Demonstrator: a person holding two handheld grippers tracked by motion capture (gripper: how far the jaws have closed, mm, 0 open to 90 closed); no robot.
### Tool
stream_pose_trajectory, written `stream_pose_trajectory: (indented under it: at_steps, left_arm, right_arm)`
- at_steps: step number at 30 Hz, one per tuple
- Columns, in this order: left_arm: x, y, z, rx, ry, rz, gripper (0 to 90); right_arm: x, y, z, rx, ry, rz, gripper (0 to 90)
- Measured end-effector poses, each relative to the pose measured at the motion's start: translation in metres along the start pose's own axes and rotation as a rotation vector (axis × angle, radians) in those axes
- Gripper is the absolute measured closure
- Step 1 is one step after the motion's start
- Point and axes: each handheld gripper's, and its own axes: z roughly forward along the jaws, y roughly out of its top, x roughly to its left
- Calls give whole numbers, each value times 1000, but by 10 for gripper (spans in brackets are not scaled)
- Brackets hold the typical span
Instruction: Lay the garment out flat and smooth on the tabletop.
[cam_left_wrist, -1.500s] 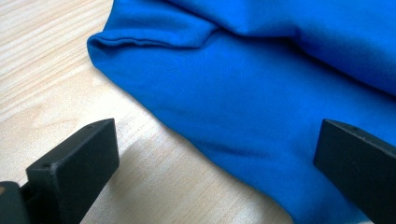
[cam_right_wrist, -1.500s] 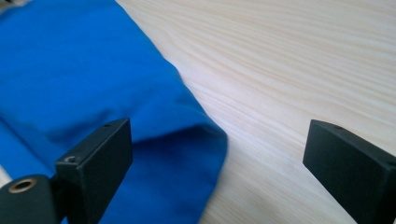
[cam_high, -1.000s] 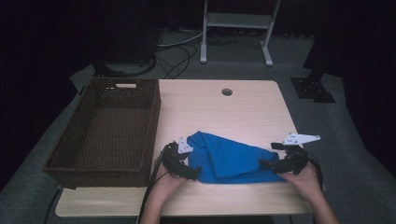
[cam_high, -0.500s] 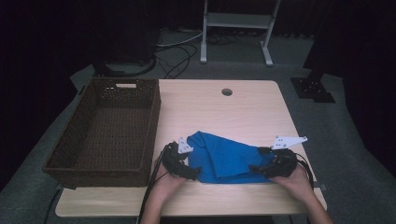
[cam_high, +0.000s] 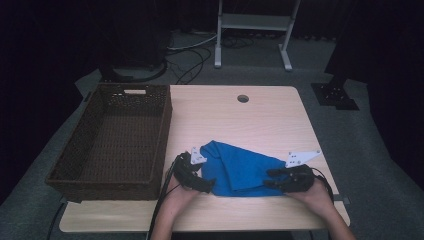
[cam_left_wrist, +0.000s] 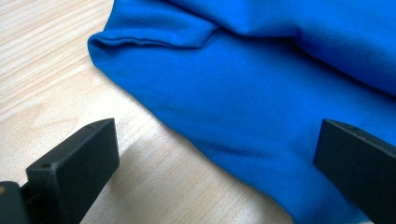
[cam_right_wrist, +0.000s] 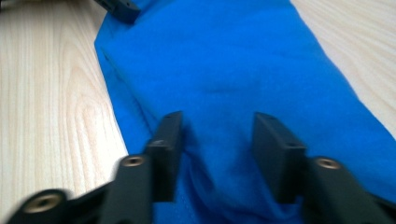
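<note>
Dark room, light wood counter (cam_high: 235, 120) with a wicker basket (cam_high: 115, 135) hanging off its left edge. Blue cloth (cam_high: 237, 167) lies bunched and folded near the front edge, roughly mid-width.

Left hand-held gripper (cam_high: 200, 182) sits at the cloth's left edge, released: in its own view the 2 jaws stand wide, 1 over bare wood, 1 over fabric, nothing pinched. Looks parked to take that edge.

Right hand-held gripper (cam_high: 272, 181) is at the cloth's right end. Its jaws have just been closing, with a ridge of cloth (cam_right_wrist: 219, 140) bunched between them; the pads appear to touch the fabric but the gap is wide, so I'd call it gathering, not a firm clench yet.

Likely intent: grab both ends to lift or spread the cloth.
</note>
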Motion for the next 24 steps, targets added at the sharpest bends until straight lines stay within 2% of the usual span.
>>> stream_pose_trajectory:
  at_steps: [3, 6, 7, 15, 24]
  left_arm:
    - [0, 0, 0, 0, 0, 0, 0]
    - [0, 0, 0, 0, 0, 0, 0]
    - [0, 0, 0, 0, 0, -1, 0]
    - [0, 0, 0, 0, 0, 0, 0]
    - [0, 0, 0, 0, 0, 0, 0]
  right_arm:
    - [-2, -2, 1, 10, 11, 6, 689]
    - [-5, -4, 1, 5, 22, 15, 847]
    - [-6, -4, 1, 4, 22, 16, 862]
    - [-6, -2, -2, -13, 21, 21, 869]
    - [-7, 5, -10, -58, 16, 24, 869]
